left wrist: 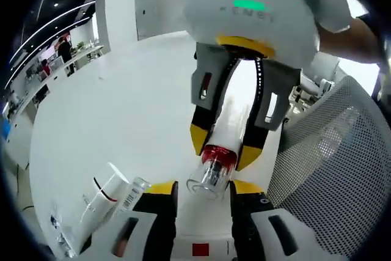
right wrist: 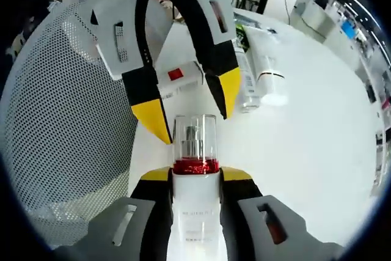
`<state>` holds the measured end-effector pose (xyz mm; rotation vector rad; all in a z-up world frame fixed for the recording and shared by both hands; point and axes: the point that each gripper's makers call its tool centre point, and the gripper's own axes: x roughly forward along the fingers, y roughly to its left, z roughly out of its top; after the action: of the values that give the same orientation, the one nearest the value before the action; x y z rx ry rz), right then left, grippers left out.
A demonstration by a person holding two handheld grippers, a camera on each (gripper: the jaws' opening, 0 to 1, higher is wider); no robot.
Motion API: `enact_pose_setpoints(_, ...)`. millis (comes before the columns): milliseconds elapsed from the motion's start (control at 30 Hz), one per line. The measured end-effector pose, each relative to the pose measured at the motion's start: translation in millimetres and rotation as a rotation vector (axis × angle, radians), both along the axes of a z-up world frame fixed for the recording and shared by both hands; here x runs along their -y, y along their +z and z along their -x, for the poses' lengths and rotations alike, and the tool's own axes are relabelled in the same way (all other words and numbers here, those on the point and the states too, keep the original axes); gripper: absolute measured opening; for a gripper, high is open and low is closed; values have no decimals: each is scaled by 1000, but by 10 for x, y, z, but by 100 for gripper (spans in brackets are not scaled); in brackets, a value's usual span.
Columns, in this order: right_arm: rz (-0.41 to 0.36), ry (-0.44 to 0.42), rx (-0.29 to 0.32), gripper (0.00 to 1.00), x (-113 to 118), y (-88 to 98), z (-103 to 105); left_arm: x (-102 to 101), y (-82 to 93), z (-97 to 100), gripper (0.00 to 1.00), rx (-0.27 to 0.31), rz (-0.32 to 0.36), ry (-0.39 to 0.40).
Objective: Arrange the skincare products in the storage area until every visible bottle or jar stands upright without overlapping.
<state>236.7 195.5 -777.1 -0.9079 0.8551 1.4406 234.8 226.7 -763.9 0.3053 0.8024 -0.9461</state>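
My right gripper (right wrist: 195,175) is shut on a white bottle (right wrist: 194,203) that has a red band and a clear cap (right wrist: 194,137). In the left gripper view the same bottle (left wrist: 227,120) points cap-first toward me, gripped by the right gripper (left wrist: 225,148). My left gripper (left wrist: 204,187) is open, and the clear cap (left wrist: 211,178) sits just at the gap between its yellow tips. Seen from the right gripper view, the left gripper (right wrist: 189,105) hangs open just beyond the cap. A white tube (left wrist: 101,195) with a red stripe lies flat on the white table (left wrist: 122,102).
The flat white tube (right wrist: 266,71) lies on the table (right wrist: 305,139) beside another lying product (right wrist: 246,74). A mesh chair back (left wrist: 333,169) (right wrist: 67,120) stands close beside the grippers. A person's sleeve (left wrist: 348,35) is behind the right gripper. An office with desks lies far off.
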Motion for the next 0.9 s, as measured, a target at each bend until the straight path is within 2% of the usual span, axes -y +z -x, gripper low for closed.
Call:
enact_pose_setpoints(100, -92, -82, 2, 26, -33, 151, -90, -20, 86, -68, 35, 36, 23, 17)
enact_pose_setpoints(200, -174, -154, 22, 26, -66, 282, -180, -24, 168, -111, 34, 39, 64, 48)
enact_pose_setpoints(333, -268, -223, 55, 26, -108, 433, -259, 21, 359, -177, 28, 51, 175, 90)
enact_pose_setpoints(467, -328, -274, 83, 26, -141, 514, -268, 20, 528, -244, 27, 65, 273, 134)
enact_pose_setpoints(633, -404, -365, 94, 27, -164, 612, -324, 52, 618, -223, 20, 25, 349, 141)
enact_pose_setpoints(900, -457, -431, 107, 26, -177, 748, -329, 91, 825, -227, 19, 93, 422, 120)
